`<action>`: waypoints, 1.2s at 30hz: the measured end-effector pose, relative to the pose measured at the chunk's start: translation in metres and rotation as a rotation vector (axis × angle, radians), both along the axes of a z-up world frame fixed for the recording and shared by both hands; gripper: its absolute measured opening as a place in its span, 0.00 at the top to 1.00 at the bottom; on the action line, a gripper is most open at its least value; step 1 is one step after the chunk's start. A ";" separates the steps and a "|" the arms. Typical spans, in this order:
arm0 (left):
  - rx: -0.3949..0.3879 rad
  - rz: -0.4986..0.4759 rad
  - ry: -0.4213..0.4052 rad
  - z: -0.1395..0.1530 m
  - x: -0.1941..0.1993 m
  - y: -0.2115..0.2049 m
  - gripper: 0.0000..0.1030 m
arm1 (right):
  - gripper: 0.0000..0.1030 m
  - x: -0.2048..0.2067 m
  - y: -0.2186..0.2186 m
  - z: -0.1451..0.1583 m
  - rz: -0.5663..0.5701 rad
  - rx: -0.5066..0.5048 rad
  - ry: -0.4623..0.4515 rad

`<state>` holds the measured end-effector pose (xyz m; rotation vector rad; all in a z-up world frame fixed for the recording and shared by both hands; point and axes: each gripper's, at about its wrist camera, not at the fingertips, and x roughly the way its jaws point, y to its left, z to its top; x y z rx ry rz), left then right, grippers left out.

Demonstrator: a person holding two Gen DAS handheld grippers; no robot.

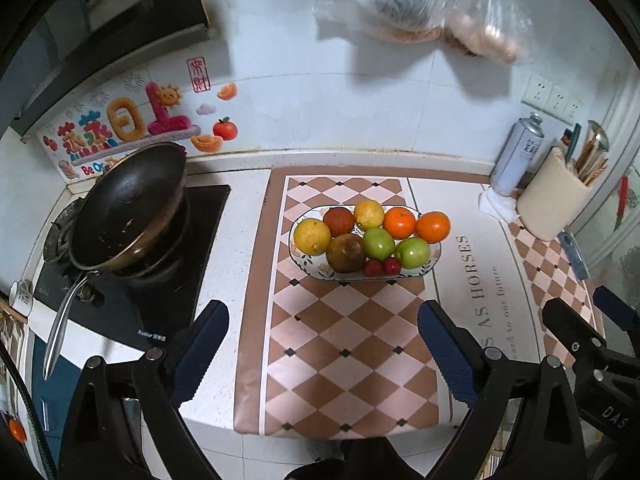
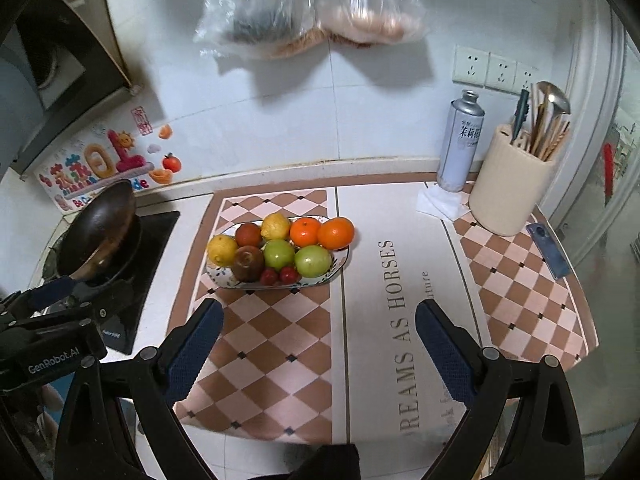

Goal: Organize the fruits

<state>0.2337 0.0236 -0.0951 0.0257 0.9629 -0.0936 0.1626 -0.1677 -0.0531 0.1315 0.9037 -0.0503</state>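
An oval patterned plate [image 1: 434,255] [image 2: 343,261] sits on the checkered mat, filled with fruit: two lemons [image 1: 312,236] [image 2: 222,250], two oranges [image 1: 433,226] [image 2: 336,233], two green apples [image 1: 413,252] [image 2: 313,261], a dark red fruit [image 1: 339,221], a brown fruit [image 1: 345,253] [image 2: 248,263] and two small red fruits [image 1: 373,268] [image 2: 279,276]. My left gripper [image 1: 323,322] is open and empty, held back above the mat in front of the plate. My right gripper [image 2: 319,322] is open and empty, in front and to the right of the plate.
A black wok [image 1: 128,208] [image 2: 98,232] sits on the stove at the left. A spray can [image 1: 516,156] [image 2: 460,140], a cream utensil holder [image 1: 554,196] [image 2: 510,192] and a phone [image 2: 548,250] stand at the right. Plastic bags [image 2: 312,4] hang on the wall.
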 end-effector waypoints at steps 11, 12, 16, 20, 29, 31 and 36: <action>0.009 0.009 -0.080 0.042 -0.064 0.011 0.06 | 0.04 -0.060 0.003 0.048 0.046 0.005 -0.048; 0.008 0.013 -0.088 0.047 -0.069 0.012 0.06 | 0.04 -0.063 0.003 0.052 0.052 0.006 -0.055; 0.010 0.029 -0.107 0.058 -0.084 0.013 0.06 | 0.03 -0.072 0.004 0.063 0.072 0.017 -0.063; 0.007 0.036 -0.102 0.062 -0.094 0.012 0.06 | 0.03 -0.076 0.002 0.068 0.085 0.027 -0.066; 0.005 0.054 -0.101 0.062 -0.090 0.008 0.06 | 0.03 -0.057 -0.005 0.066 0.098 0.029 -0.056; 0.006 0.062 -0.097 0.061 -0.084 0.006 0.06 | 0.03 -0.048 -0.008 0.065 0.098 0.030 -0.053; 0.006 0.081 -0.077 0.055 -0.062 0.003 0.06 | 0.03 -0.021 -0.016 0.061 0.087 0.016 -0.057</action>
